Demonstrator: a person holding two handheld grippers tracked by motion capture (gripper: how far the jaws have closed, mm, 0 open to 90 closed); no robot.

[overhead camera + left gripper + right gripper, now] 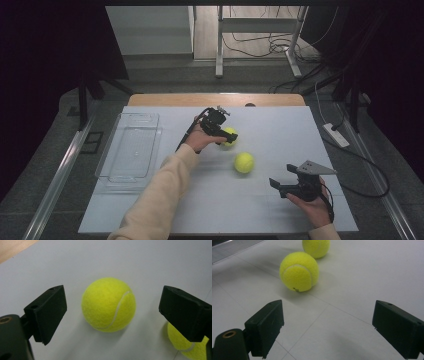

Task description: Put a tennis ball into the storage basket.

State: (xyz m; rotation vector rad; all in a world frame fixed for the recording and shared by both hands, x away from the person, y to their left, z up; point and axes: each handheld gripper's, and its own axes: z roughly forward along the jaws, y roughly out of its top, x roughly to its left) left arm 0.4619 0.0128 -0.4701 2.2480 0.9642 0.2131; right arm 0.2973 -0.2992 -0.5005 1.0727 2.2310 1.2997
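Two yellow tennis balls lie on the white table. My left gripper (222, 131) is open around the far ball (230, 137). In the left gripper view this ball (108, 304) sits between the two black fingers (46, 312) of the left gripper (113, 303) with a gap on each side, and the other ball (186, 345) peeks out behind the right-hand finger. The near ball (244, 162) rests alone mid-table. My right gripper (281, 175) is open at the front right, apart from both. In the right gripper view the right gripper (332, 325) holds nothing, with the near ball (299, 271) and the far ball (316, 247) ahead.
A clear plastic tray (129, 150) stands at the table's left side, and its edge (232, 247) appears at the top left of the right gripper view. A wooden strip (215, 100) runs along the table's back edge. Cables and a desk frame lie on the floor beyond.
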